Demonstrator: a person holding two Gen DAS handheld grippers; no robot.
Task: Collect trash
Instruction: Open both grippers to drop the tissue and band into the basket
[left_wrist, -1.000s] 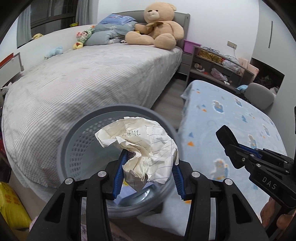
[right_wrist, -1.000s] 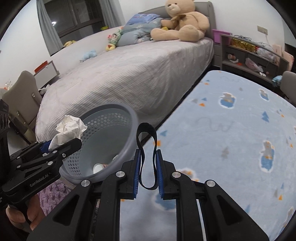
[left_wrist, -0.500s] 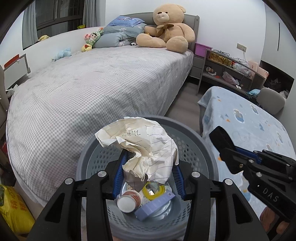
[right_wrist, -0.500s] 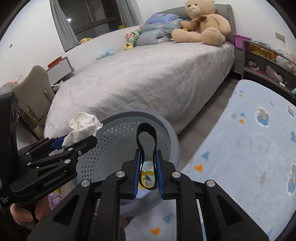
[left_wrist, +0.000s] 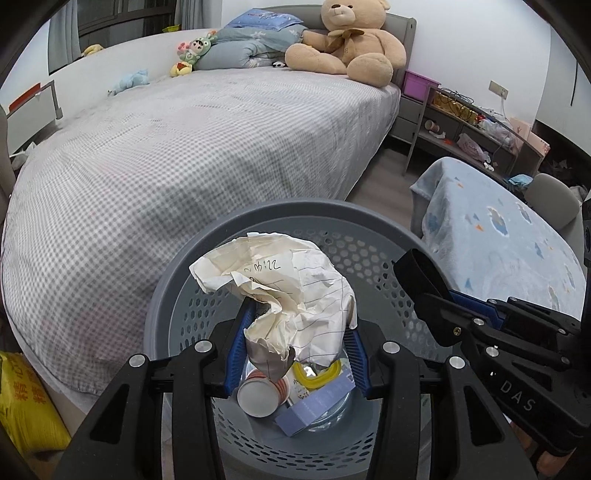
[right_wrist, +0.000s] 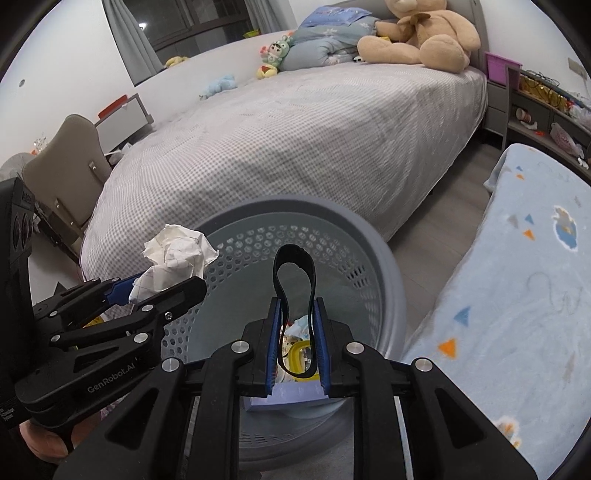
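Left wrist view has the left gripper (left_wrist: 295, 354) clamping a crumpled lined paper ball (left_wrist: 284, 291) directly above the perforated grey plastic basket (left_wrist: 332, 218), while the right gripper (right_wrist: 297, 345) pinches a black elastic loop (right_wrist: 294, 280) over that basket too.

In the left wrist view, the crumpled paper (left_wrist: 280, 295) is covering much of what we are seeing in the grey basket (left_wrist: 373, 254), so only parts of a paper cup (left_wrist: 258, 393), a yellow ring (left_wrist: 318, 376) and a pale blue box (left_wrist: 314, 404) are showing beneath it. The picture's edge is cutting off the yellow bag (left_wrist: 26, 402) at lower left, and its print is staying too partial for us to read. In the right wrist view, the black band (right_wrist: 295, 314) and the blue pads (right_wrist: 320, 347) are hiding most of the basket's contents from us.
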